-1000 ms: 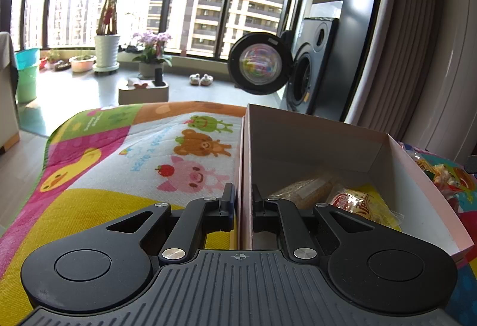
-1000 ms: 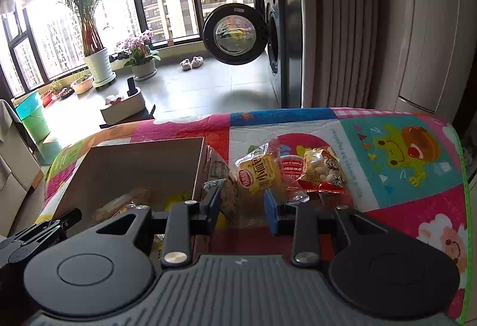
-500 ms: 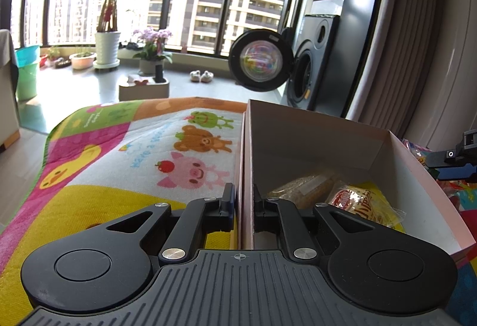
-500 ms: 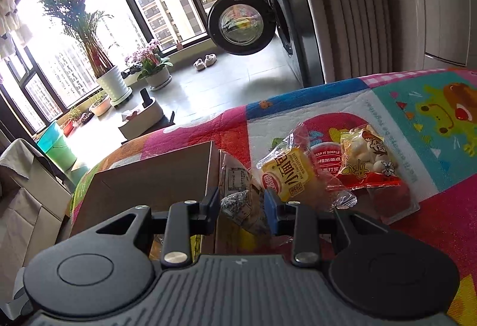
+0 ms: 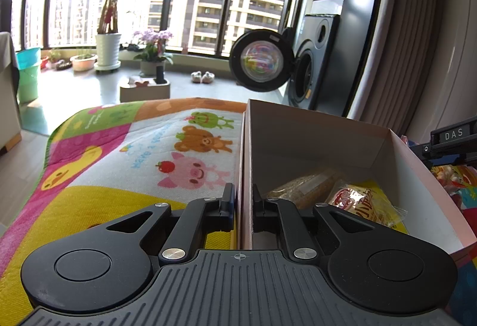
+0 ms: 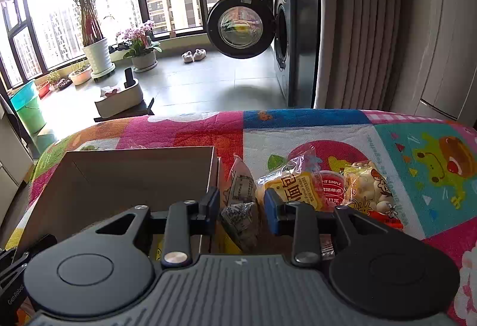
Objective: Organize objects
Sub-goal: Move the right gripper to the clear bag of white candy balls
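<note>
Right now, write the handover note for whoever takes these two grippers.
Left gripper: shut on the box wall, one finger outside, one inside, steadying it.
Right gripper: open, straddling a grey-printed packet that stands just outside the box's right wall; not clamped yet.
Done: two packets in the box, a brown one and a yellow one.
Left: the grey-printed packet, then the yellow bread bag, the red-labelled tub and the snack bag, all on the mat right of the box.
Likely next: close on the grey-printed packet and lift it into the box.
</note>
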A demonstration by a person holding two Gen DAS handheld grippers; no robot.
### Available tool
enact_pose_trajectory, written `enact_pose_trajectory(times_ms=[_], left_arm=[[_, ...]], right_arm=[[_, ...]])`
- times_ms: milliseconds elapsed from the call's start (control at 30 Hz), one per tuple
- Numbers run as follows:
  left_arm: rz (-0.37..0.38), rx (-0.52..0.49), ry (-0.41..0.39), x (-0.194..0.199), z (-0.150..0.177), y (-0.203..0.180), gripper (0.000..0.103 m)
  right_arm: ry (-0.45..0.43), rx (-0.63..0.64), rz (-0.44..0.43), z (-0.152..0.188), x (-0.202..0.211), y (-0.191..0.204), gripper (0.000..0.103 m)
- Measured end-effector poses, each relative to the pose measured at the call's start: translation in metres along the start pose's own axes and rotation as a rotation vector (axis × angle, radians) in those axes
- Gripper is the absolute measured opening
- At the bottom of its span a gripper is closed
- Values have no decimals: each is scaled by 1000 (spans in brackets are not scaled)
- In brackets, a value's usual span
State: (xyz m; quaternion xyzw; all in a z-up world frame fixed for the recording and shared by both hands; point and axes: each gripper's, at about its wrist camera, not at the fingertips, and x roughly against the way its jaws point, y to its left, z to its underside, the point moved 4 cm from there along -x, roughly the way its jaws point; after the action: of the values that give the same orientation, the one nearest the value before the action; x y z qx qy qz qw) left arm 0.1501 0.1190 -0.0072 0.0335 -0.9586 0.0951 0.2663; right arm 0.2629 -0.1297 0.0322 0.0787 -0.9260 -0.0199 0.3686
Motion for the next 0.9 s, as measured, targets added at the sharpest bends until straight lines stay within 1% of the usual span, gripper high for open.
enact_pose_trajectory(times_ms=[67,133,167,200,233,267,367,500,633,700,800,867,900], left_arm=[[0,1,3,-1,0,0,11],[1,3,5,-1,0,-1,11],[1,4,5,-1,0,-1,11],[2,4,6,-1,0,-1,11],[1,4,5,-1,0,-2,11],[1,3,5,-1,0,-2,11],[0,2,4,-1,0,-1,11],[-2,1,4,-1,0,-2,11],[-5,-3,8,-2,1,-2,11],[-5,-3,11,-2,1,-2,11],[-4,-1,12,-2,2,-2,11],[-3,1,13,-3,2,-2,11],[-3,2,14,-2,2,-2,11]], right_arm=[[8,-10,0,1,0,-4,31],[8,-20,-7,3,6,-10,26],[5,-26,-7,5,9,-13,23],[4,-32,-13,6,15,-17,17],[8,-37,-21,8,20,-21,16],[13,-39,-24,10,24,-24,14],[26,-24,-11,17,34,-30,10],[40,-23,-22,22,35,-33,10],[48,-37,-58,13,20,-29,13],[40,-23,-58,8,10,-25,14],[54,-35,-58,3,-1,-26,14],[58,-44,-70,2,1,-29,13],[58,-54,-74,4,4,-31,11]])
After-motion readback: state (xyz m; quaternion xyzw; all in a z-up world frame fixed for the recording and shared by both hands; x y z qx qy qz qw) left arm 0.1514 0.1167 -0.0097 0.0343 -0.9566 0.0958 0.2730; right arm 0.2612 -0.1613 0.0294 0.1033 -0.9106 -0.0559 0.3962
